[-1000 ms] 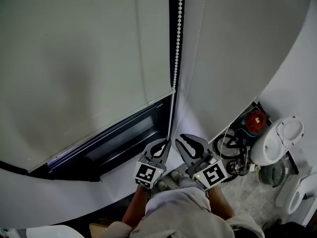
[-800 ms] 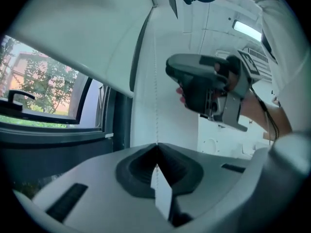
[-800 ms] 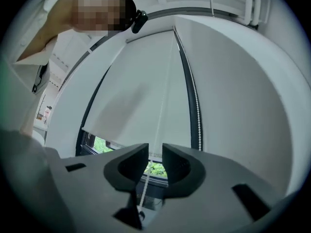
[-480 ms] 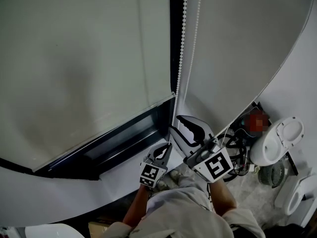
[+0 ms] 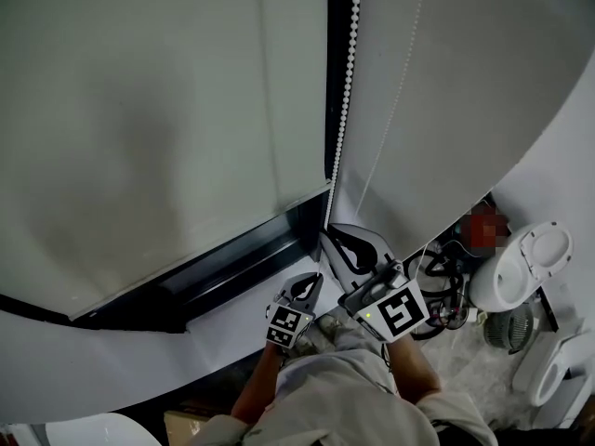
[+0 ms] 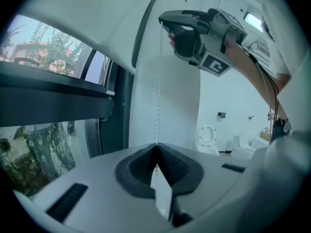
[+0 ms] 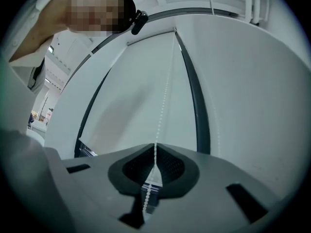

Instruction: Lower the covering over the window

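Pinching the bead chain [image 5: 344, 91], the right tool [image 5: 330, 240] has just been closing its jaws, and they meet on the beads, which run between them. Just below it the left tool [image 5: 311, 284] is clamped on the same chain, jaws fully together with the beads nipped at their tips. From both tools the chain climbs along the dark frame strip [image 5: 333, 63] between two blinds. The left blind [image 5: 139, 128] covers most of the window [image 5: 232, 263]. Its bottom rail [image 5: 200, 251] hangs short of the sill, leaving a dark band of glass bare along the window's lower edge. Trees show through that band in the left gripper view. A toilet [image 5: 521, 263] stands on the floor off to the right.
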`<state>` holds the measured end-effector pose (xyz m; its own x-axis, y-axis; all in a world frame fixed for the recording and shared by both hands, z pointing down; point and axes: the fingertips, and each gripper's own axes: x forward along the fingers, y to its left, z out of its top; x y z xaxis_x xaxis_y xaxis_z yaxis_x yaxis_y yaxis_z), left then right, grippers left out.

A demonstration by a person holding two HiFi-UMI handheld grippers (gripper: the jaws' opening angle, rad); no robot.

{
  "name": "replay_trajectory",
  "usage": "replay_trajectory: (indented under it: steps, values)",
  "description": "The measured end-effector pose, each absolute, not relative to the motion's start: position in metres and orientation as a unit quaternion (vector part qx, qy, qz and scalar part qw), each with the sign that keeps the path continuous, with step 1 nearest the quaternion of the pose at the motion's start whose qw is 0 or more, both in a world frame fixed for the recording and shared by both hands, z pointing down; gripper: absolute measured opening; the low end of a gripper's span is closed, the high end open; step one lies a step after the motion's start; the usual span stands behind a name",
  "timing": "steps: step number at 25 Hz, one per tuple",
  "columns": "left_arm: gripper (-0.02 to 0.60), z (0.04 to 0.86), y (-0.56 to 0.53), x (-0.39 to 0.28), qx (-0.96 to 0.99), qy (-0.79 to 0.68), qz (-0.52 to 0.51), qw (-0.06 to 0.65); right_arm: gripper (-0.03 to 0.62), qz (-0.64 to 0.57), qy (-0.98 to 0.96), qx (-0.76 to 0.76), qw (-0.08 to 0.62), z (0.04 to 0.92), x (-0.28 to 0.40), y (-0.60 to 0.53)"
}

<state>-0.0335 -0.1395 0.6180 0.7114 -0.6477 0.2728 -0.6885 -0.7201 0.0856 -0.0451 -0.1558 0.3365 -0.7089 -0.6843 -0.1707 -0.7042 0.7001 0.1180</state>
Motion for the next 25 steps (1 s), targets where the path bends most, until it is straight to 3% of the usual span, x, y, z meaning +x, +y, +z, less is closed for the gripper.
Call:
replay_trajectory:
  steps: [12, 25]
  values:
    - [0.014, 0.677, -0.126, -0.038, 0.913, -0.354, 0.150, 0.137, 0.006, 0.041, 0.921, -0.386, 0.029, 0.404, -0.051, -0.159]
    - [0.015, 0.684, -0.122, -0.038, 0.914, -0.353, 0.144, 0.139, 0.008, 0.049, 0.916, -0.397, 0.025, 0.411, -0.045, -0.158]
